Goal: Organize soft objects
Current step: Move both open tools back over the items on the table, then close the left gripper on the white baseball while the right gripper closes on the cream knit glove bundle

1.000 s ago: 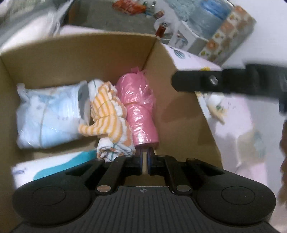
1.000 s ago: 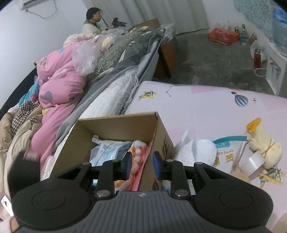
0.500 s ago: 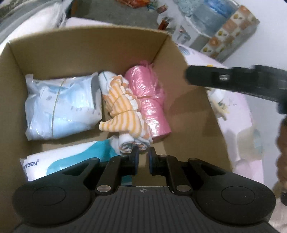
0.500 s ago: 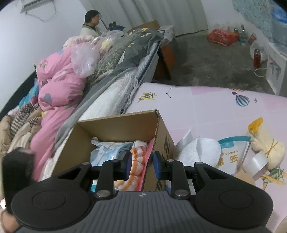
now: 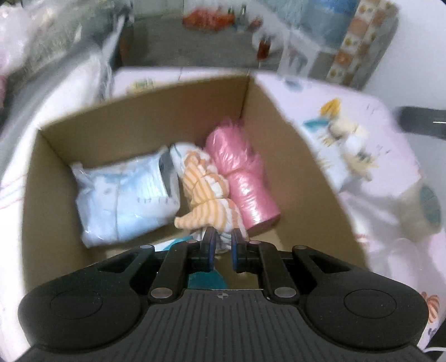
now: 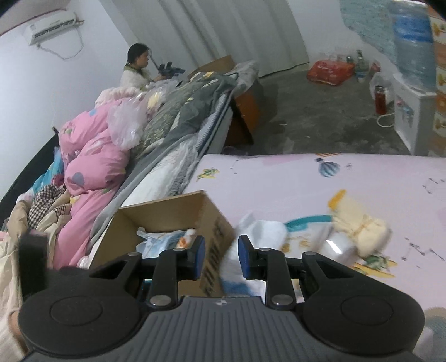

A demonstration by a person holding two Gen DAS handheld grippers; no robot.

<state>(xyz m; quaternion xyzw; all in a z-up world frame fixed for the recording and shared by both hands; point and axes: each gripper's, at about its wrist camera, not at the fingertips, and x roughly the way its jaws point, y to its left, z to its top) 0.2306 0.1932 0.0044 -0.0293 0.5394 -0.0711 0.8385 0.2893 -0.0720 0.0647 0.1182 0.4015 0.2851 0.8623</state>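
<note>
On the pink bed sheet (image 6: pixel 278 178), our right gripper (image 6: pixel 220 257), fingers apart and empty, has the white pack (image 6: pixel 259 234) at 12 o'clock, nearer than our emptied, parted left gripper (image 5: pixel 222 245) over the cardboard box (image 5: pixel 306 195).

A lived-in bedroom: bed (image 6: pixel 178 156) heaped with quilts (image 6: pixel 92 156), wall air conditioner (image 6: pixel 53 26), water dispenser (image 6: pixel 412 83).

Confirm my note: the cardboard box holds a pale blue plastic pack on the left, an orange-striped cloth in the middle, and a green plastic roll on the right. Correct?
Not quite: the plastic roll is pink, not green, as the left wrist view shows. The rest stands: in the cardboard box, the pale blue plastic pack lies left and the orange-striped cloth in the middle.
</note>
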